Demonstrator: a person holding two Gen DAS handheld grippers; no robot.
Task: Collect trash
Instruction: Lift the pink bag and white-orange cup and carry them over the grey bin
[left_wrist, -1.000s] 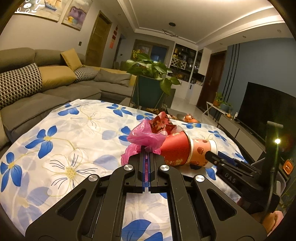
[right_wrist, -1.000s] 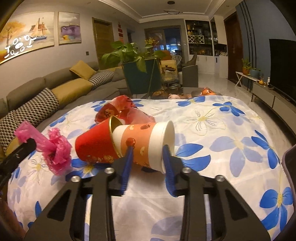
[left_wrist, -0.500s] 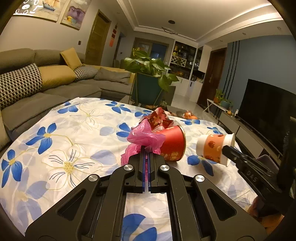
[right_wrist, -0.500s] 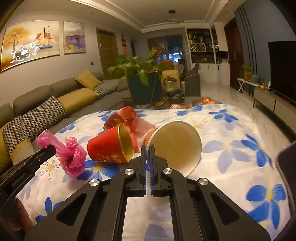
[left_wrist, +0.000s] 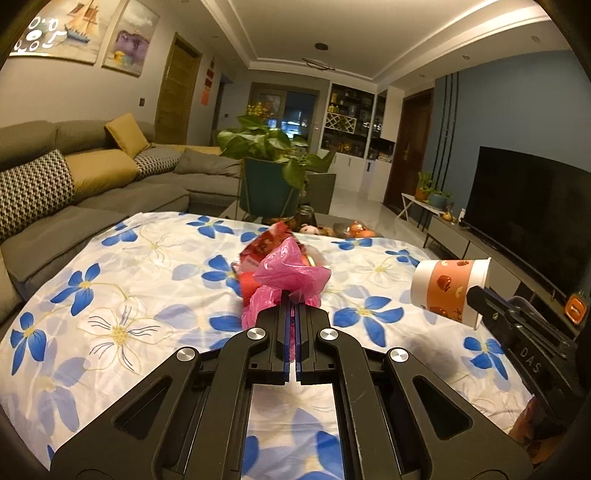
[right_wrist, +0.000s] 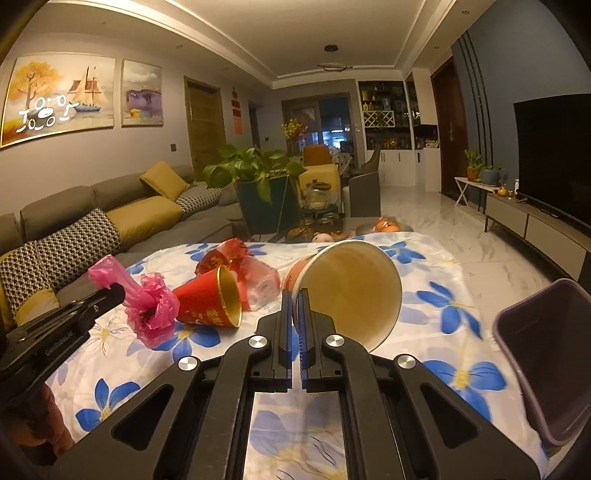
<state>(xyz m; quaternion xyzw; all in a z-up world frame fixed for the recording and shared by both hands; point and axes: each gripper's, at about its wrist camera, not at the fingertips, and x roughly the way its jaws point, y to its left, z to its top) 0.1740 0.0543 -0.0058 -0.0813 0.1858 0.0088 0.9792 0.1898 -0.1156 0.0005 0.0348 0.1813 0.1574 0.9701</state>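
Left gripper (left_wrist: 291, 314): clamped on a crumpled pink plastic bag (left_wrist: 291, 275), held above the floral tablecloth (left_wrist: 122, 295).
Right gripper (right_wrist: 294, 306): pinched the rim of an orange-and-white paper cup (right_wrist: 351, 291), lifted off the cloth.
Red cup (right_wrist: 208, 301): lay on its side, beside red wrappers (right_wrist: 225, 254).
Bin (right_wrist: 546, 354): purple, at right.

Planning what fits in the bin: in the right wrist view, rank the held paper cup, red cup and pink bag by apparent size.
1. paper cup, though it is nearest the camera.
2. red cup and pink bag look alike; unranked.
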